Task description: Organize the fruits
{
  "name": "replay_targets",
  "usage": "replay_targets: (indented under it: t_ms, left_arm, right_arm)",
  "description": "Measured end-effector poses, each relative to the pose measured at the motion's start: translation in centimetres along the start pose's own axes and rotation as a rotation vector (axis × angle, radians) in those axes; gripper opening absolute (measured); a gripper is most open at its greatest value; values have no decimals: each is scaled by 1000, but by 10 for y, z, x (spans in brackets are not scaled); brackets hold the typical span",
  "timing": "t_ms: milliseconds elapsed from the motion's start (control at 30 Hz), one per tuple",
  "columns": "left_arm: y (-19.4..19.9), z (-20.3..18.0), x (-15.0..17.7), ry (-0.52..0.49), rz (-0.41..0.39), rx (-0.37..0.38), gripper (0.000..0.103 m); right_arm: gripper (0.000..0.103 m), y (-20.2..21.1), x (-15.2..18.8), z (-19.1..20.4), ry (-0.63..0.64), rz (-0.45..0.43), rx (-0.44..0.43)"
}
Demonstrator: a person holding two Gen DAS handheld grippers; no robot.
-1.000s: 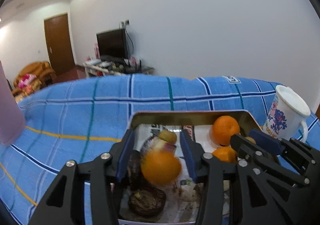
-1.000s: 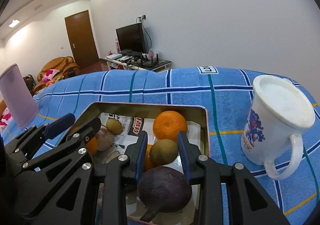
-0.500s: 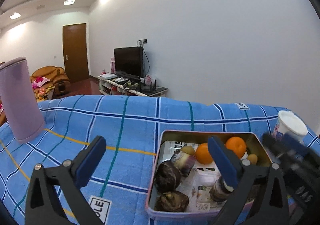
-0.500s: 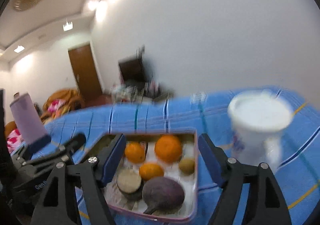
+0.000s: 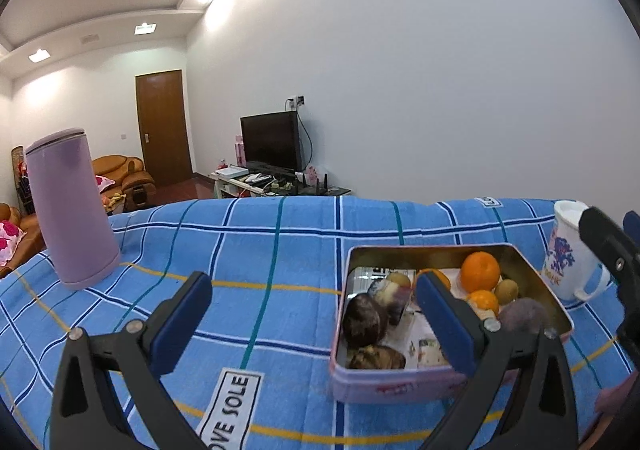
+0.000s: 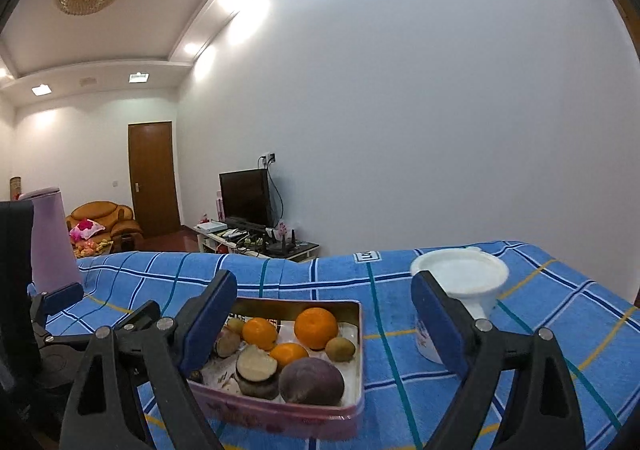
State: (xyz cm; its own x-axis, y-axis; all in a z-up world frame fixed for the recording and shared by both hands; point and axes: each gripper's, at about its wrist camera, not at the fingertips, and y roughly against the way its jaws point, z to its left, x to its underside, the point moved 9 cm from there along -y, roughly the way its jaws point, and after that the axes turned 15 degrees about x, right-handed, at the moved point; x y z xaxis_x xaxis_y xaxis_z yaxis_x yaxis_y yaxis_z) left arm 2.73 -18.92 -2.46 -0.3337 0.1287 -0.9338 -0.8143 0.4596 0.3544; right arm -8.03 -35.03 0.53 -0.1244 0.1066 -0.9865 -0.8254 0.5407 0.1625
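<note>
1. Spread over the whole work surface: a blue checked cloth (image 5: 280,250) with dark-blue, teal and yellow lines and a white "SOLE" label; more of it in sight than a second ago, when both cameras sat close above the tin.
2. Standing upright on the cloth at far left, well apart from the tin: a tall lilac cylindrical flask (image 5: 70,205); only a cropped edge of it a second ago, now whole.
3. Near the middle-right of the cloth: a pink rectangular metal tin (image 6: 288,410) with a gold inner wall (image 5: 424,256), lined with printed paper.
4. Just right of the tin, not touching: a white ceramic mug with a blue floral print (image 5: 568,254).
5. Left gripper (image 5: 312,322), black with blue pads: wide open over bare cloth, nothing between the pads; a second ago partly closed around an orange above the tin.
6. Right gripper (image 6: 324,326): jaws opening, nothing pressed by the pads; a second ago shut close on a small kiwi.
7. Inside the tin: a dark purple round fruit (image 6: 311,381), a cut purple-skinned piece with a pale face (image 6: 256,370), three oranges, largest at the back (image 6: 316,328), a green-brown kiwi (image 6: 340,348), and at the left end some dark brown lumps (image 5: 364,322), possibly chestnuts or similar, too blurred to name.
</note>
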Motion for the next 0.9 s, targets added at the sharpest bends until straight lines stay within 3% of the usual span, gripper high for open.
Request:
replay_targets:
  t_ms: [400,567,900]
  left_arm:
    - [40,-6,7,-34,-48,22,103]
    - [53,-11,7,-52,-74,37,103]
    - [60,-14,5,-65,-94,37,103]
  right_arm:
    - [90,50,-1,-12,37,-81,54]
    - [90,72,-8,-15,44,-171,91]
    - [91,71,-8,-15,48,-155,93]
